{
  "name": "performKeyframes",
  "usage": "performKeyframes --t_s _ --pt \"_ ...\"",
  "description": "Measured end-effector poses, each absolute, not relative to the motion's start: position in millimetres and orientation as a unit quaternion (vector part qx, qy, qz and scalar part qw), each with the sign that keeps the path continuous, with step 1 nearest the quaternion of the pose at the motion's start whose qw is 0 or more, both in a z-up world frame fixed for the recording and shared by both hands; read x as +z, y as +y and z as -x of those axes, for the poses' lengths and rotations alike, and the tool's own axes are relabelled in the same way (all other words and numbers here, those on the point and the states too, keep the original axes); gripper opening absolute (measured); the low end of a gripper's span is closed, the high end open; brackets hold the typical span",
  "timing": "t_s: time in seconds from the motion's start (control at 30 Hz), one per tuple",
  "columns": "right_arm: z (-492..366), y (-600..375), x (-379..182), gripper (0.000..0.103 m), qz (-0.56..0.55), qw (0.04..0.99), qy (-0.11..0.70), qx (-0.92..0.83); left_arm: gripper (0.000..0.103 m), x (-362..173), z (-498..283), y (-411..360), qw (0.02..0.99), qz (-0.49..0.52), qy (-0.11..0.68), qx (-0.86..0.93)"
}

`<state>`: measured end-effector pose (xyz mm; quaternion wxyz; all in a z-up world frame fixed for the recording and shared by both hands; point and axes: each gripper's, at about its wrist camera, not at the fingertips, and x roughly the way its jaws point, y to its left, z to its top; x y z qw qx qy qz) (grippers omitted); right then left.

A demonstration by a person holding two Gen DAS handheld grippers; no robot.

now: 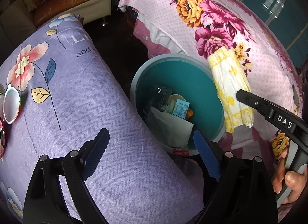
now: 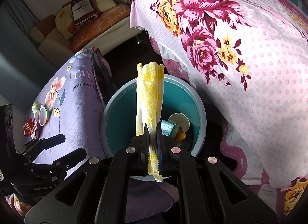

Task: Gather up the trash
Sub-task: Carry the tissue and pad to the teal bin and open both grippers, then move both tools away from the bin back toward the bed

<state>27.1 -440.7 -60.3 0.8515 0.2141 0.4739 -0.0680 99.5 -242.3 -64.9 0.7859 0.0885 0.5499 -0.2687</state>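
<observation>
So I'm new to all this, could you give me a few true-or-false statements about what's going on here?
1. The right gripper is shut on a yellow-and-white napkin. True.
2. The left gripper holds a cup. False: it is open and empty.
3. The teal bin is empty. False: it holds a glass jar, paper and a small carton.
4. A white cup lies on the purple cloth. True.

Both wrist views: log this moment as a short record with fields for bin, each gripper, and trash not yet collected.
bin: teal bin on the floor between two cloth-covered surfaces, holding a carton, cup, jar and paper
left gripper: left gripper open, nothing between its fingers, above the bin's near edge
right gripper: right gripper shut on yellow-patterned tissue, over the bin
uncollected: white cup and red wrapper on the lilac cloth
</observation>
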Motion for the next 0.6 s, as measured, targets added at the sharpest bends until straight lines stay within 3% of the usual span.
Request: performKeyframes --t_s 0.17,0.23,0.3,0.4,0.6 --pt "-38 -436 -64 0.012 -0.202 0.848 0.483 -0.08 0.09 -68 -103 -228 0.785 -0.076 0.556 -0.263" --pt "-43 -436 -65 0.022 -0.202 0.847 0.485 -0.084 0.091 -67 -104 -223 0.785 -0.069 0.556 -0.262" --pt "-46 -433 -64 0.04 -0.194 0.848 0.485 -0.09 0.091 -66 -105 -216 0.786 -0.06 0.556 -0.262" --pt "-50 -428 -64 0.053 -0.19 0.847 0.488 -0.093 0.093 -65 -107 -207 0.788 -0.049 0.556 -0.261" --pt "-53 -415 -64 0.069 -0.181 0.843 0.497 -0.095 0.094 -68 -109 -188 0.785 -0.03 0.562 -0.259"
